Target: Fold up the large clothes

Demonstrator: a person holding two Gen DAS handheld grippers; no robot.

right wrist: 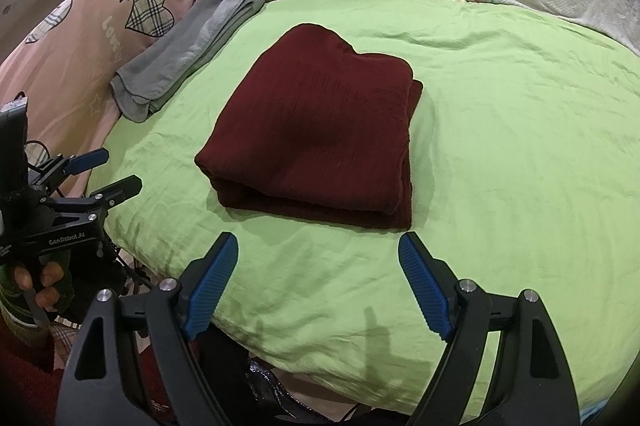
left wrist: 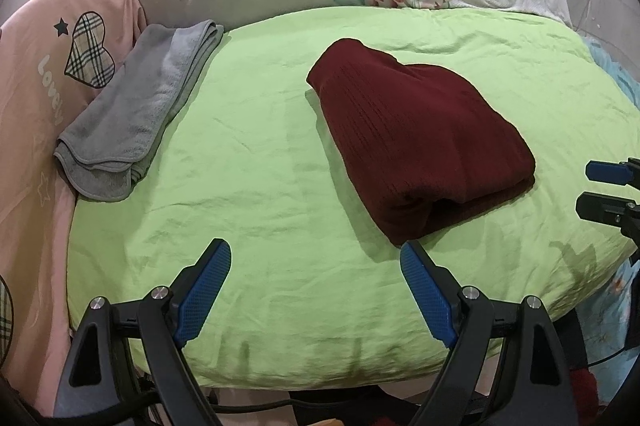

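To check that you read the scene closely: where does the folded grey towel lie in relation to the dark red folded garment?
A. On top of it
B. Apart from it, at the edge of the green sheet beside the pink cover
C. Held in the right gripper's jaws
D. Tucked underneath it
B: the grey towel lies at the edge of the green sheet by the pink cover, with bare sheet between it and the dark red garment.

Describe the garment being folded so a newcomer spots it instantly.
On the lime-green sheet covering the bed, look near the middle. The folded maroon knit garment lies there as a thick rectangle; the grey towel at the sheet's left edge is thinner and paler.
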